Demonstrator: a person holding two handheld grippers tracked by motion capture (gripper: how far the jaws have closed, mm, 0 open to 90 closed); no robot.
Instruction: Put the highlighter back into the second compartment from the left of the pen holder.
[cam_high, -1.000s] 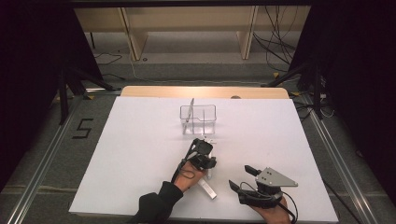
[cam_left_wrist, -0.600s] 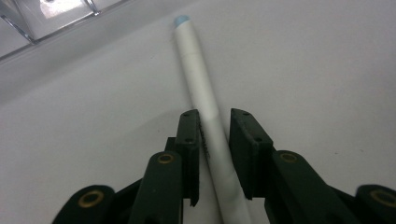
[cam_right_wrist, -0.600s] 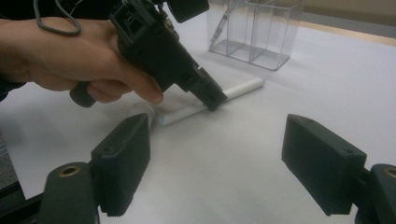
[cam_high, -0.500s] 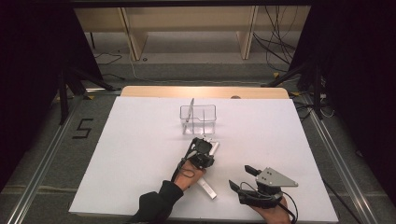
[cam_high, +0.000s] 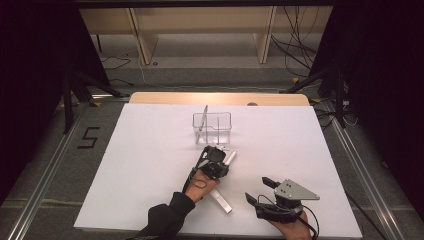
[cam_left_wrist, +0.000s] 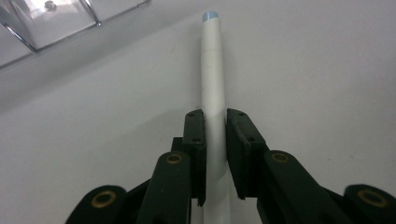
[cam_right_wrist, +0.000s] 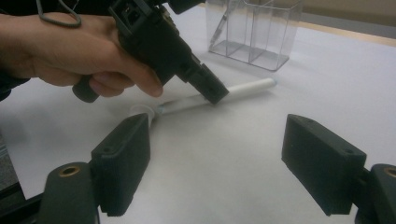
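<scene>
Left gripper view shows left gripper (cam_left_wrist: 215, 121) jaws pinching white tube (cam_left_wrist: 212, 70), which could roll free if lifted toward 12 o'clock.

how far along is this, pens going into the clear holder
Done: one pen already stands tilted in the clear holder. In hand: the left gripper has just closed its jaws on a white marker lying on the table just in front of the holder; it looks not yet lifted. Left: raise it and drop it in, then probably the other white pen by the left hand. The right gripper waits open.
</scene>
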